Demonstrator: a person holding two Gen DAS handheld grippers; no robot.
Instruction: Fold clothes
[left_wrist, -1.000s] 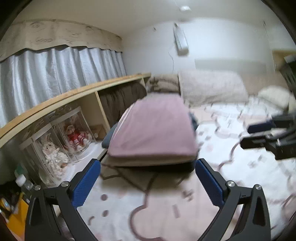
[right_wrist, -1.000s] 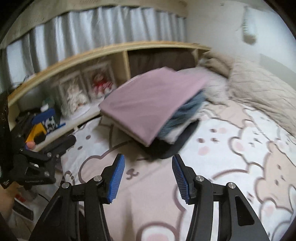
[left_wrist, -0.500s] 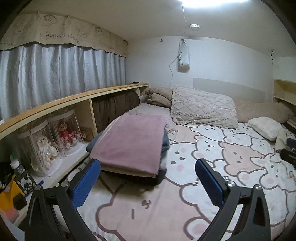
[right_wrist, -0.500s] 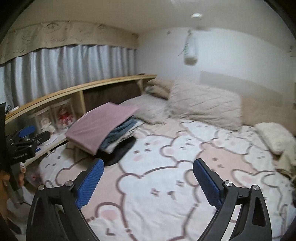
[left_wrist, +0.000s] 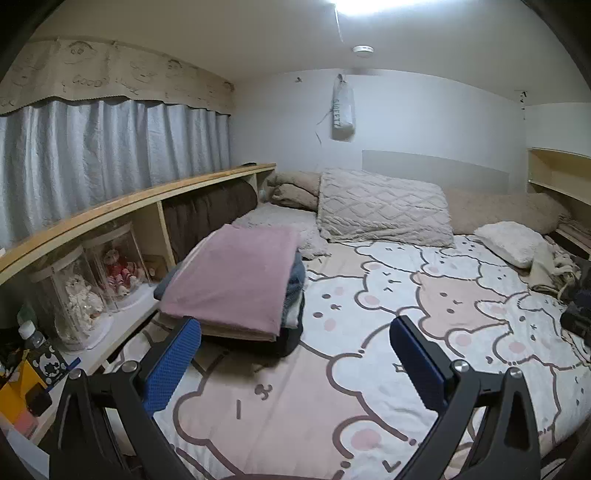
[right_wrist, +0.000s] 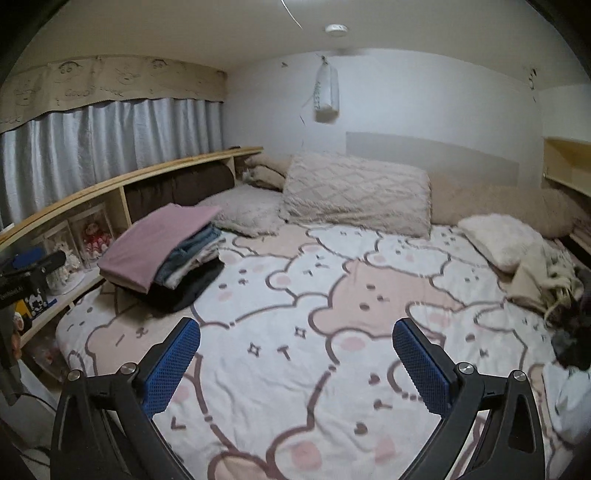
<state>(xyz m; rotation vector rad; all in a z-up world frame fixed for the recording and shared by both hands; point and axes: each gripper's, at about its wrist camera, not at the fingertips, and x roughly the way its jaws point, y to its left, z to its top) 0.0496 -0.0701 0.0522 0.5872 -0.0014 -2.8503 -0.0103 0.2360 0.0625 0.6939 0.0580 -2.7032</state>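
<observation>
At 10 o'clock from my left gripper (left_wrist: 295, 354), on the bear-print bedsheet (left_wrist: 388, 306), sits the stack of folded clothes (left_wrist: 236, 280): mauve piece on top, flat and squared, denim and pale layers below, black garment at the bottom. Left fingers wide, holding nothing. Right gripper (right_wrist: 295, 354) also wide, empty; unfolded clothes pile (right_wrist: 546, 280) at its 2 o'clock.

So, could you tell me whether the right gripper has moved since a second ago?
Yes. The right gripper has pulled back and opened; the folded stack, large and central before, now sits small and left beside the wooden shelf.
</observation>
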